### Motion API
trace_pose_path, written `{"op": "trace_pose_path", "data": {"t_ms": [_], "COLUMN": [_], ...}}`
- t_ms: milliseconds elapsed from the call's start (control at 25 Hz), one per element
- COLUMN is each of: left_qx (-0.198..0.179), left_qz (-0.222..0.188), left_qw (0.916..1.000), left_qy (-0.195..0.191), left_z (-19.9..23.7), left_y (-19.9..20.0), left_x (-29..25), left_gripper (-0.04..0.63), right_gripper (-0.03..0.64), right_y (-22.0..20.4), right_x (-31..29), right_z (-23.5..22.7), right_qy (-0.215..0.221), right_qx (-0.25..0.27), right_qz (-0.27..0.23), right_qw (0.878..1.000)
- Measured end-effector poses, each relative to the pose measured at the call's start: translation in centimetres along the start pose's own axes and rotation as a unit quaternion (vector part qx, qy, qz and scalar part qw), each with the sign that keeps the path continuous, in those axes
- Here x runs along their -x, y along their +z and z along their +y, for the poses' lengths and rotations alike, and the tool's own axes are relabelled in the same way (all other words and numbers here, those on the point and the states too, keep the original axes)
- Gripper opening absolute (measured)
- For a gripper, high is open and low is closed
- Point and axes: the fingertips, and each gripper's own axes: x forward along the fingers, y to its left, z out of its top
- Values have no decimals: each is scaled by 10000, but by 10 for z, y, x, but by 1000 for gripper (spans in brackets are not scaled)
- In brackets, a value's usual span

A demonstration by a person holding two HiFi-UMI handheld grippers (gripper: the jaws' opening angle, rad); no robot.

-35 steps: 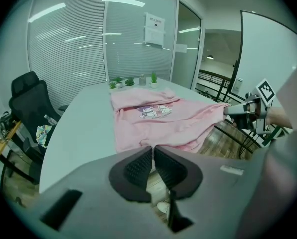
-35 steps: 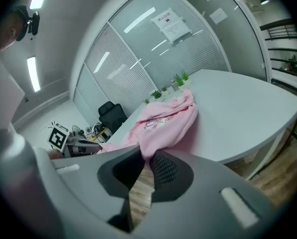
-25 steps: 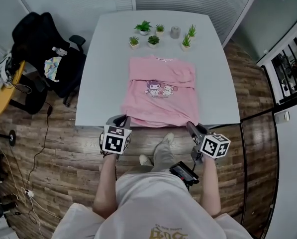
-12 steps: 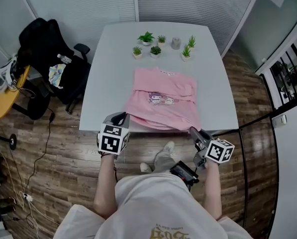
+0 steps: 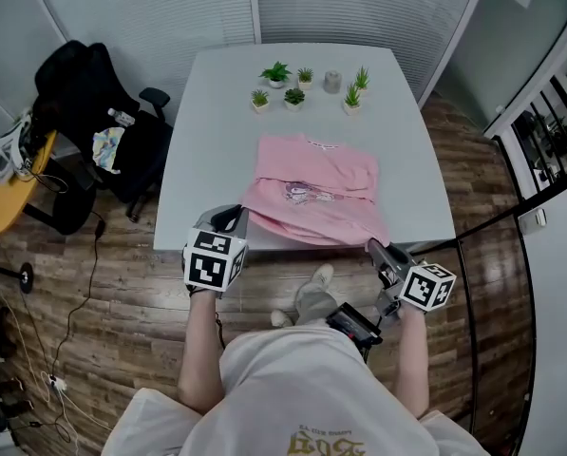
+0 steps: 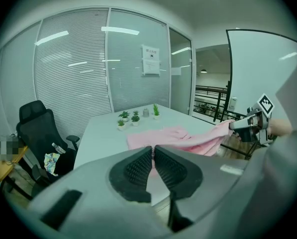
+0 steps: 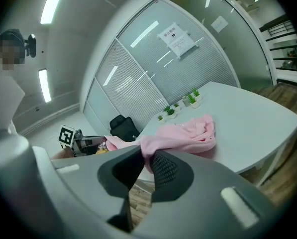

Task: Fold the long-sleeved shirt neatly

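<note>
The pink long-sleeved shirt (image 5: 311, 193) with a cartoon print lies on the white table (image 5: 202, 150), sleeves folded in. Its near hem is raised off the table's front edge and stretched between my two grippers. My left gripper (image 5: 234, 219) is shut on the hem's left corner, and in the left gripper view pink cloth (image 6: 188, 137) is pinched between the ribbed pads (image 6: 136, 167). My right gripper (image 5: 375, 249) is shut on the right corner, with fabric (image 7: 185, 133) bunched over its jaws. Each gripper shows in the other's view, the right gripper (image 6: 247, 126) and the left gripper (image 7: 86, 142).
Several small potted plants (image 5: 292, 76) and a grey pot (image 5: 332, 81) stand along the table's far edge. A black office chair (image 5: 93, 112) with clutter is at the left, beside a yellow round table (image 5: 8, 183). A glass wall and railing (image 5: 549, 131) are at the right.
Both grippers have risen with the hem. The shirt's near edge has come up off the table's front edge and now hangs taut between them.
</note>
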Motion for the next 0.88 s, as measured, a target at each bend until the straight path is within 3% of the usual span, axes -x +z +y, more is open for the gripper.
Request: {"op": "trace_pose_path", "data": {"t_ms": [880], "left_qx": [-23], "left_qz": [175], "left_qw": [9995], "left_qy": [-243], "left_z": [44], "left_y": [39], "left_x": [-85], "left_gripper": [21], "right_gripper": [44], "right_y": [57], "right_x": [-69], "right_z": [-41], "right_qy": [-102], "right_qx": [-431], "right_qz": [-297], "right_qw": [9986]}}
